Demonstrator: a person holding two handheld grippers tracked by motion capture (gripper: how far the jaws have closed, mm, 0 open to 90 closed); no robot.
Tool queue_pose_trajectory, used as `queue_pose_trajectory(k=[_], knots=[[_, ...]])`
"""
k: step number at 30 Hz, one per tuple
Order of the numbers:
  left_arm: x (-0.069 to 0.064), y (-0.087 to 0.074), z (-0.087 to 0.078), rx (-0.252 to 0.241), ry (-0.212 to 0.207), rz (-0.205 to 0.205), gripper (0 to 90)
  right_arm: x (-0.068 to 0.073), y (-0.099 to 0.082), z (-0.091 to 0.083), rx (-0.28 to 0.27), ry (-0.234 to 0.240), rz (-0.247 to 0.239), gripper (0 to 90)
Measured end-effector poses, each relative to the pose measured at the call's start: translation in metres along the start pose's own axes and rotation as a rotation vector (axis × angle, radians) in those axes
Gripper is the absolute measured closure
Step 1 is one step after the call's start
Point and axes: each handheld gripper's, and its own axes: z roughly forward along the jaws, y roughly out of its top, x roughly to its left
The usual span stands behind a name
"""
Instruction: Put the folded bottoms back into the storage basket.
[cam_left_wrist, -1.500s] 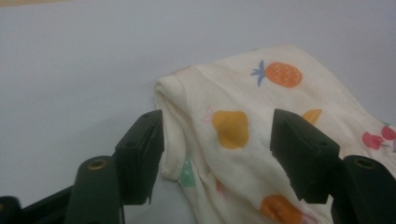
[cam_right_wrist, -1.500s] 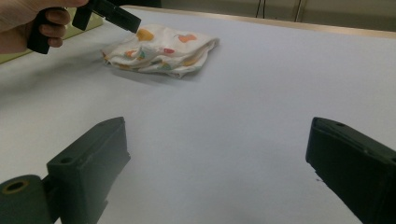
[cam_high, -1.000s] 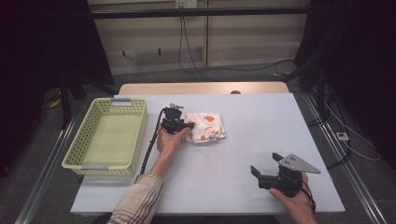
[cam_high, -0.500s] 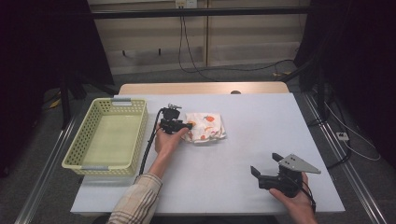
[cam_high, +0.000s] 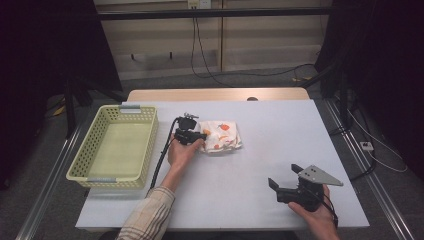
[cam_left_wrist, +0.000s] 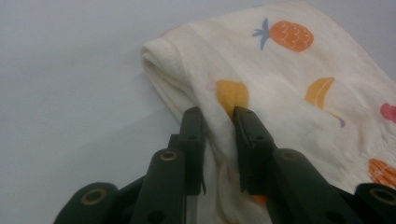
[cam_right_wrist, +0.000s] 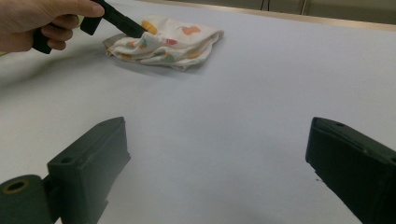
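A folded cream cloth (cam_high: 223, 137) printed with fruit lies near the middle of the white table (cam_high: 280, 125). My left gripper (cam_high: 203, 136) is at the cloth's left edge. In the left gripper view its jaws have just been closing, and the left gripper (cam_left_wrist: 218, 114) now pinches a fold of the cloth (cam_left_wrist: 289, 88) between its pads. My right gripper (cam_high: 284, 176) rests in a hand near the table's front right, open, well apart from the cloth. The right gripper (cam_right_wrist: 219, 133) has nothing between its wide jaws; farther off are the cloth (cam_right_wrist: 175, 39) and the left gripper (cam_right_wrist: 133, 29).
A yellow-green plastic basket (cam_high: 150, 135) stands at the table's left, close beside the left hand. A black cable (cam_high: 161, 155) trails from the left gripper toward the front edge. Bare table lies between the two grippers.
The left gripper stays at the cloth's left edge with only a slight shift. The right hand and gripper have kept their place.
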Motion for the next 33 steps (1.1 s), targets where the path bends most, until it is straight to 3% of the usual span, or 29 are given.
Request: queue_pose_trajectory(k=[7,12,20,25,33], knots=[[-0.003,-0.001,-0.001,0.004,-0.039,0.0,82.0,0.0,0.0,0.001,0.005,0.002,0.0,5.6],[0.002,0.0,-0.006,-0.057,-0.09,-0.046,82.1,-0.001,0.0,0.0,0.002,0.003,0.003,5.6],[0.003,0.006,-0.019,-0.111,-0.111,-0.048,82.2,-0.001,0.0,0.0,-0.002,0.0,0.006,5.4],[0.0,0.009,-0.026,-0.143,-0.125,0.009,82.1,-0.002,0.0,0.0,-0.005,-0.005,0.011,5.3],[0.001,0.015,-0.036,-0.195,-0.146,0.009,82.1,-0.002,0.0,-0.001,-0.008,-0.007,0.016,5.3]])
